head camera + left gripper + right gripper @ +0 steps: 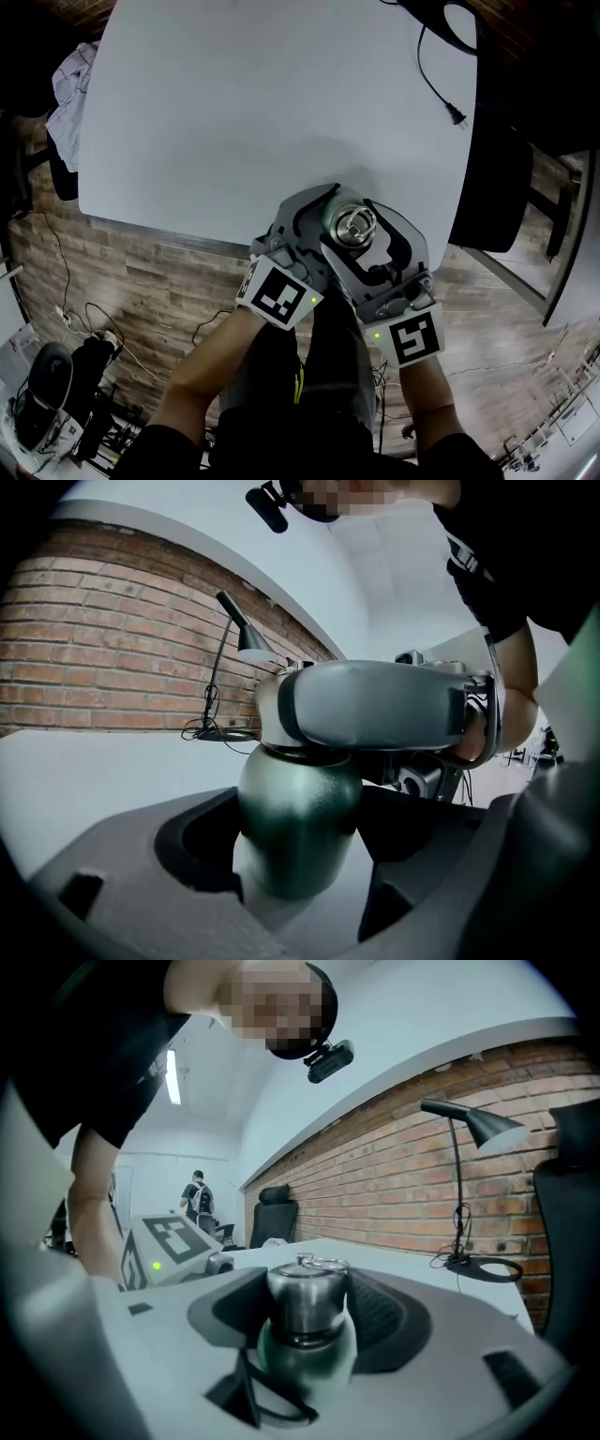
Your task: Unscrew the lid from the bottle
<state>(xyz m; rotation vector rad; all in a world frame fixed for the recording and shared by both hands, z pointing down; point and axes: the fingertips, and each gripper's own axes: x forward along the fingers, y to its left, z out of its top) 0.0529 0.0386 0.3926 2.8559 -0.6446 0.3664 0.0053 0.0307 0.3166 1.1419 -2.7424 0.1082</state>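
A dark green metal bottle (298, 817) is held above the white table's (262, 112) front edge. My left gripper (298, 864) is shut on its body, with a pad against each side. The silver lid (306, 1302), with a wire ring on top, sits between the pads of my right gripper (305, 1326), which is shut on it. From the head view the lid (352, 225) shows between both grippers. In the left gripper view the right gripper's grey finger (375, 705) crosses in front and hides the lid.
A black cable with a plug (441, 94) lies at the table's far right. A black chair (492, 187) stands to the right, a cloth (70, 84) hangs at the left edge. A desk lamp (469, 1129) stands by the brick wall. Cables lie on the wood floor.
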